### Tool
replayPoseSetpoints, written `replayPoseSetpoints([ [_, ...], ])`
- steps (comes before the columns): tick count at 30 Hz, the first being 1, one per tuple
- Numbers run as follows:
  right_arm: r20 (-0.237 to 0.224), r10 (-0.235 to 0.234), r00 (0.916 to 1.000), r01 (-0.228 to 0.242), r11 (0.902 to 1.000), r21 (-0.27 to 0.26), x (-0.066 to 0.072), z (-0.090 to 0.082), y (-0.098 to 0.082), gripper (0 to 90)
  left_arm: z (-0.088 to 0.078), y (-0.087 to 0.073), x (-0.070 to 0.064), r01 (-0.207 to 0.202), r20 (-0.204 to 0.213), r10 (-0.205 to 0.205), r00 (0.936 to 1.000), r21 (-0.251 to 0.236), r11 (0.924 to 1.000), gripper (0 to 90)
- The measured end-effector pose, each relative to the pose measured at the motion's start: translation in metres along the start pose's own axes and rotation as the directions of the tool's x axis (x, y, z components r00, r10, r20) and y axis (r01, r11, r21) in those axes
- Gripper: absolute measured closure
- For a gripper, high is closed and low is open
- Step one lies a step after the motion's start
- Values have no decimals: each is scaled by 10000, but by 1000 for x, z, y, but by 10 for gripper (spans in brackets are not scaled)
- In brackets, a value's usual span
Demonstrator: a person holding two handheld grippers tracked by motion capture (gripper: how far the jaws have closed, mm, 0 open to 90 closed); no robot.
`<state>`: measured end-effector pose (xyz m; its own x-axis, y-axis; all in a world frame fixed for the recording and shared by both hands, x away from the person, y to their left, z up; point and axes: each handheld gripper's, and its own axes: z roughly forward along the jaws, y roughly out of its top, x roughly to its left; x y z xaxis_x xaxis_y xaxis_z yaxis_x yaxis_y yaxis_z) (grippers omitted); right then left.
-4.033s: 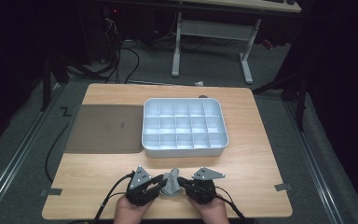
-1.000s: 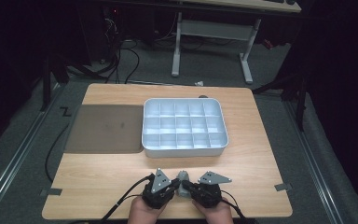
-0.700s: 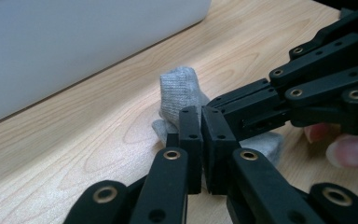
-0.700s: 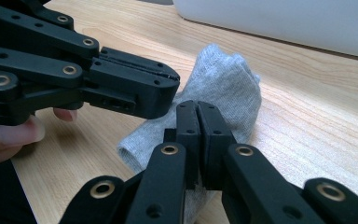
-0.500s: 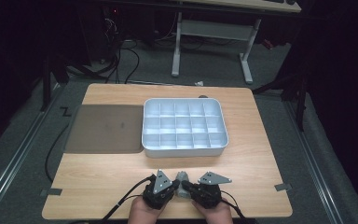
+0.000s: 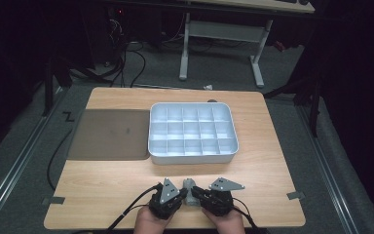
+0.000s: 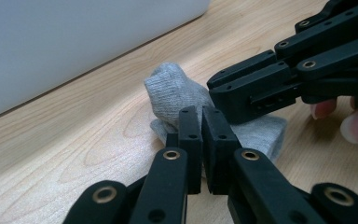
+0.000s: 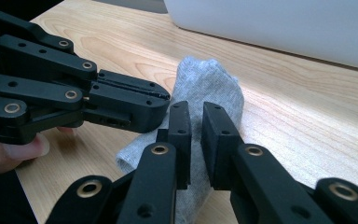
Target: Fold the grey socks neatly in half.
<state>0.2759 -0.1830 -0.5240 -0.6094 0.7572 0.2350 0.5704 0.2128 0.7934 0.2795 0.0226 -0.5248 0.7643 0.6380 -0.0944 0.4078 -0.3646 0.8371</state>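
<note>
Observed at the near edge of the tabletop [image 6: 102,195], about midway along it: a small grey sock [image 6: 190,190], bunched and partly raised off the wood. Found gripped from both sides. Left gripper [image 7: 201,122] pinched onto the sock's fabric, jaws nearly pressed together with cloth between. Right gripper [image 8: 192,122] likewise clamped on the sock, a narrow gap left between its jaws with knit in it. Both held low, close together, tips almost meeting over the sock. Noted farther back, toward the middle of the tabletop: a white compartment tray [image 6: 193,157], and touching its left side a dark mat [image 6: 109,134].
</note>
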Motion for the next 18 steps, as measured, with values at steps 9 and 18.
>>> replayPoseSetpoints([
  [9, 48, 25, 10000, -23, 9995, -310, -2, -8, 5, 802, 0, 0, 0, 19, -1, -19, 10000, -16, 10000, 864],
  [18, -166, 654, 9977, -657, 9977, -192, -4, -11, 5, 636, -1, 0, -1, 22, 36, -22, 10000, -25, 10000, 861],
])
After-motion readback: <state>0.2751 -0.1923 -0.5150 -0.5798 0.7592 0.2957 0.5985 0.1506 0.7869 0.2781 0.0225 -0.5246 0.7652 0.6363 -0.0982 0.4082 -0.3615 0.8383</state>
